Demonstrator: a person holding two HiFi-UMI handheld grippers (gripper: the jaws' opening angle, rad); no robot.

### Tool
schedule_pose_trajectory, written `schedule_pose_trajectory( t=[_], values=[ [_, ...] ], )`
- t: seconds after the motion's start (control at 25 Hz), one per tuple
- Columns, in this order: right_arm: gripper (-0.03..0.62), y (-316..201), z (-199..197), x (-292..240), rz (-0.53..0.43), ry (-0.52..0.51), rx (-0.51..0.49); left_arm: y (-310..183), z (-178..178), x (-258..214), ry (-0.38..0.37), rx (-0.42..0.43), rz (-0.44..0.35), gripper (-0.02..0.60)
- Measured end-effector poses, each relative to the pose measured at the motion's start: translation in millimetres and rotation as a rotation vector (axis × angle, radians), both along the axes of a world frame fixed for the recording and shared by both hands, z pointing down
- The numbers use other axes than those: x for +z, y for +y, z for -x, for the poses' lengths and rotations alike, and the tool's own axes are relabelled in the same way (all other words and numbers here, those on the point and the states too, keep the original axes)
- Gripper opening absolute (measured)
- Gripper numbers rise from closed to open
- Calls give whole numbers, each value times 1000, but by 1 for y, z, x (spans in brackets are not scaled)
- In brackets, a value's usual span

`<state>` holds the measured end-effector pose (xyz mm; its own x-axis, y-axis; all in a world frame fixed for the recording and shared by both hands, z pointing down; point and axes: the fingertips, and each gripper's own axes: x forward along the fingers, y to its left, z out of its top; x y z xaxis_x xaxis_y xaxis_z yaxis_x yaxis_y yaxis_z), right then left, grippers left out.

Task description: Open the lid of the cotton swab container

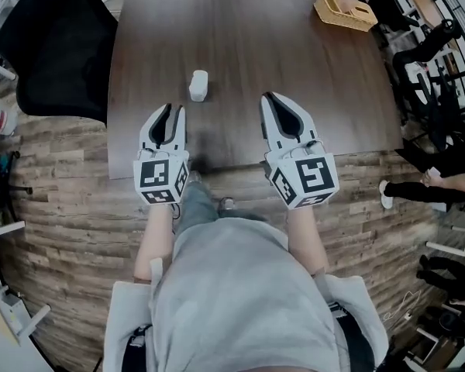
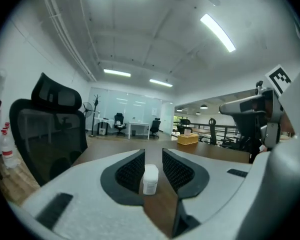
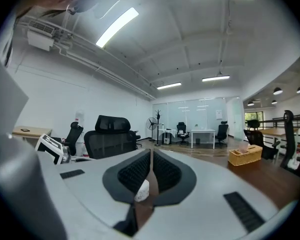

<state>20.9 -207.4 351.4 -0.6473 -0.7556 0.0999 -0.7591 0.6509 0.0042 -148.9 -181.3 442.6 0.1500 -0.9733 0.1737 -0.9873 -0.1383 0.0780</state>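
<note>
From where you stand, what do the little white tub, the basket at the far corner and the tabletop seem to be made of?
The white tub: probably plastic, smooth and opaque with a dull sheen. The basket: looks woven, rattan or similar, tan with a ribbed texture. The tabletop: dark wood or wood-look laminate, streaky grain showing; which one, I can't tell.

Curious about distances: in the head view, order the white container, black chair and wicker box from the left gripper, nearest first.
1. White container, just ahead on table.
2. Black chair, off table's left edge.
3. Wicker box, table's far right corner.
</note>
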Motion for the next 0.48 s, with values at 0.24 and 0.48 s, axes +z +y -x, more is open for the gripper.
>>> schedule_pose_trajectory(
  t=[0.24,0.48],
  values=[
    [20,-16,12,9,22,50,56,-32,-1,63,0,88,133,173],
    [20,-30,9,15,44,90,137,-60,-5,114,-56,144,241,247]
  ],
)
